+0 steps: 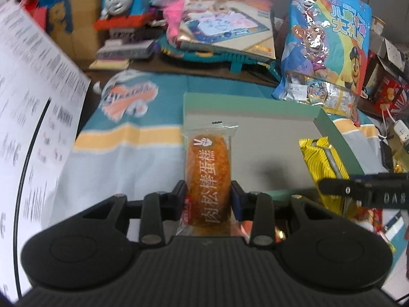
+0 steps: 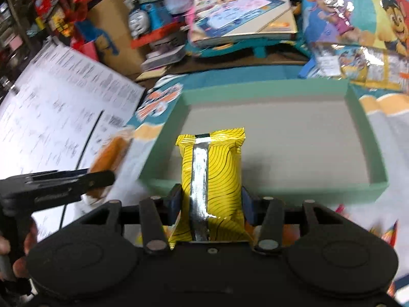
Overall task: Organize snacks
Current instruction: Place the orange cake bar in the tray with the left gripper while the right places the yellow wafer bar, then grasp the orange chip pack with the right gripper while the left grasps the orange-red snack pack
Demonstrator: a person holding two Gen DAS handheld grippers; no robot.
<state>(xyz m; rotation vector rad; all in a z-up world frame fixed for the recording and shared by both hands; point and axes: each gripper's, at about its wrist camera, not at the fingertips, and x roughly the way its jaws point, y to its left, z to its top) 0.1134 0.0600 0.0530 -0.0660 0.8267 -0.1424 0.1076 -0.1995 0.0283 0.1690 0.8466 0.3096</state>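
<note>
My left gripper (image 1: 208, 197) is shut on a clear-wrapped orange meat-floss cake (image 1: 207, 176), which stands lengthwise between the pads above the cloth, just in front of the green box's near left corner. My right gripper (image 2: 211, 204) is shut on a yellow striped snack packet (image 2: 212, 176) with a silver seam, held over the near wall of the shallow green box (image 2: 255, 90). The box has a bare grey floor. In the left wrist view the yellow packet (image 1: 323, 163) and a right finger (image 1: 363, 192) show at the right edge. In the right wrist view the cake (image 2: 110, 156) and the left gripper show at the left, blurred.
A teal, yellow and grey cloth (image 1: 127, 138) covers the table. White printed sheets (image 1: 33, 107) lie at the left. Behind the box are a blue toy train (image 1: 122, 2), a boxed drawing mat (image 1: 225, 25) and a large cartoon snack bag (image 1: 327, 41). More wrapped snacks (image 2: 388, 232) lie near right.
</note>
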